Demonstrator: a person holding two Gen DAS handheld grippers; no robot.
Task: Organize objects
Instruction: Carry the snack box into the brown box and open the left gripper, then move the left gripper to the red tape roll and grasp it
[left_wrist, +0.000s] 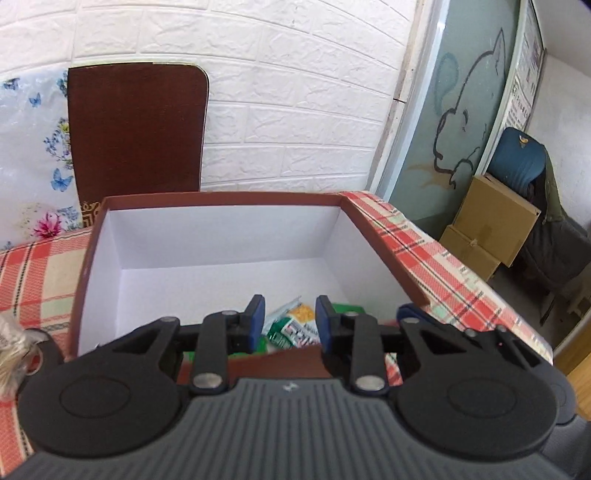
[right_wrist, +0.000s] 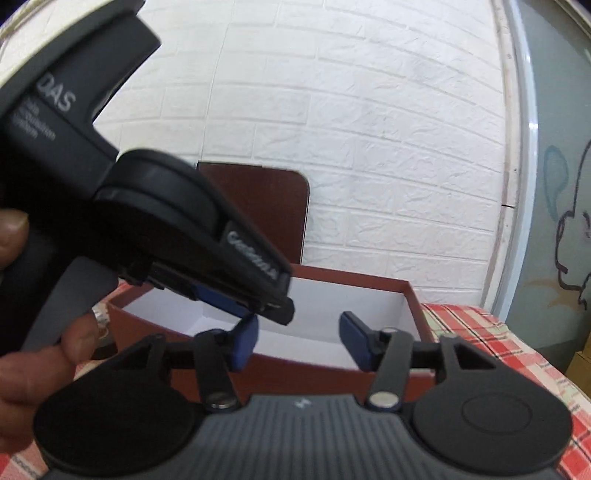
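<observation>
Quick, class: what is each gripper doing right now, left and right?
Left gripper: open, empty, over the box above the snack packets.
Right gripper: open, holding nothing.

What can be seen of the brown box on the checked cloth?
The brown box is an open, lidless rectangular carton, seemingly cardboard: reddish-brown outside and along the rim, plain white inside. It sits upright on the red plaid tablecloth, its far side near a dark wooden board at the wall. Its far floor is bare; green-and-white packets lie at the near end. The left gripper hovers open above that end.
</observation>
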